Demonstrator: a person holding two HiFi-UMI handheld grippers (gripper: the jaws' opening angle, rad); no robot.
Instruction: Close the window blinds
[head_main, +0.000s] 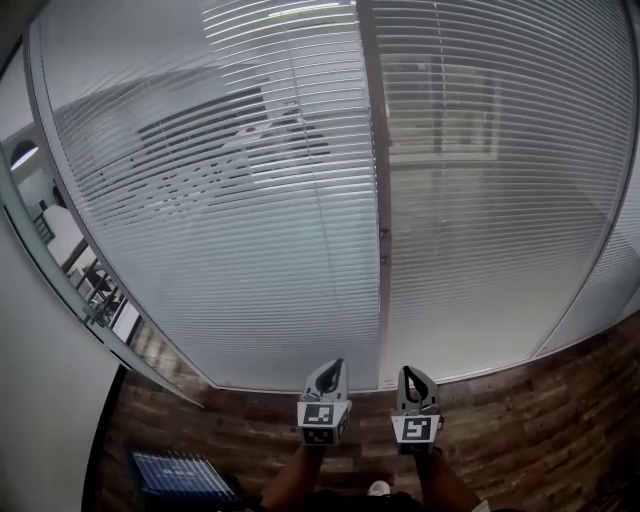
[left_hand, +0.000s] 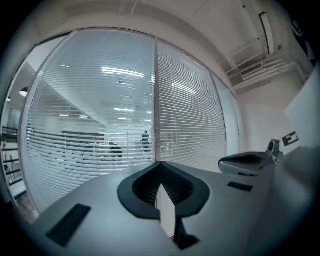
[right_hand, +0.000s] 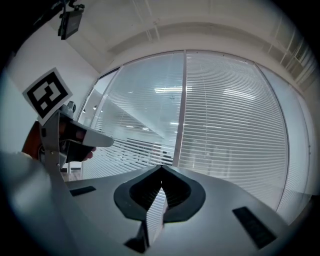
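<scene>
- Blinds (head_main: 250, 200) span the far glass wall from left to right, and the room beyond shows through the slats.
- Wood floor (head_main: 540, 410) runs from the blinds' foot to the near side.
- Left gripper (head_main: 335, 366) and right gripper (head_main: 412, 374) sit near and side by side, clear of the blinds. Both have their jaws pressed together on nothing.

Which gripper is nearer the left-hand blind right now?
Left. The left gripper points at the left-hand blind, just left of the centre post; the right gripper is across the post, facing the right-hand blind.

Brown wood-plank floor (head_main: 520, 420) — a dark blue ribbed box (head_main: 180, 475) sits on it at left.
</scene>
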